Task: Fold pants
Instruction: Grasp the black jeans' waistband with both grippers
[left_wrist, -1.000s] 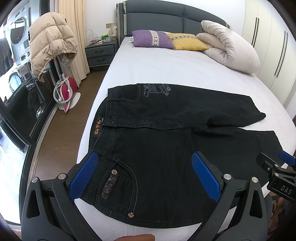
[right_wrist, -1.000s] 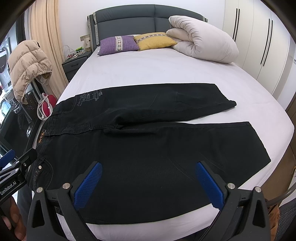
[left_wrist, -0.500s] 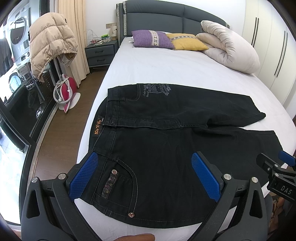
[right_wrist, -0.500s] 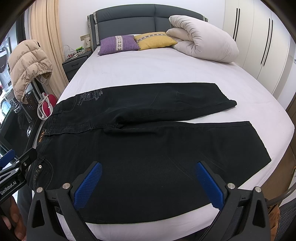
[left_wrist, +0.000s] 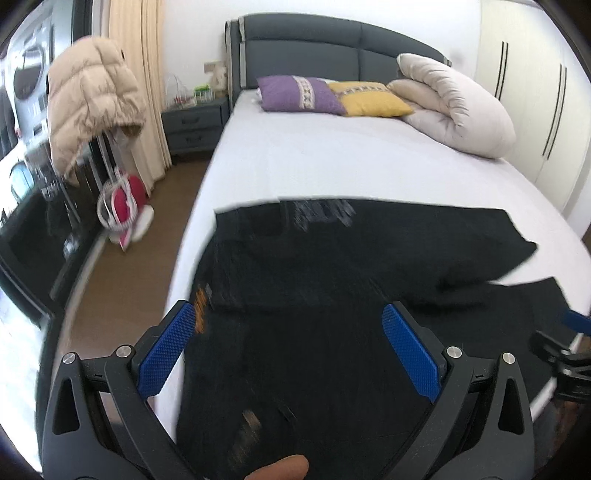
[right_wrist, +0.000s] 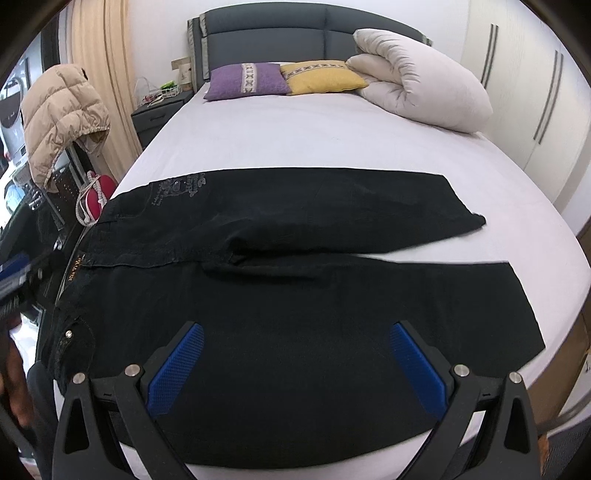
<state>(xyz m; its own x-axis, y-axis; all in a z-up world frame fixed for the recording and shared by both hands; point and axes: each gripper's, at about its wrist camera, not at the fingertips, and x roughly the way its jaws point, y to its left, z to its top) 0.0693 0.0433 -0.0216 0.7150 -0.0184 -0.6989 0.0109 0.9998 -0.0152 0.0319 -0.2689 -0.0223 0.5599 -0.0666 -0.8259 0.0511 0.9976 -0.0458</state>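
Black pants (right_wrist: 295, 266) lie flat across the near end of the white bed (right_wrist: 332, 140), waist at the left, both legs running right, the far leg angled slightly away. In the left wrist view the pants (left_wrist: 332, 295) look blurred. My left gripper (left_wrist: 291, 325) is open above the waist end, its blue pads (left_wrist: 168, 347) wide apart with nothing between them. My right gripper (right_wrist: 295, 350) is open above the near leg, holding nothing. Each gripper shows at the edge of the other's view.
Purple (right_wrist: 245, 81) and yellow (right_wrist: 321, 77) pillows and a rolled duvet (right_wrist: 421, 81) lie at the headboard. A beige puffer jacket (left_wrist: 88, 110) hangs left of the bed, with a nightstand (left_wrist: 195, 125) and a red item (left_wrist: 123, 206) on the wooden floor. Wardrobes (left_wrist: 546, 92) stand on the right.
The left gripper has moved forward and down toward the waist end, blurring its view. The right gripper has hardly moved. The pants lie as before.
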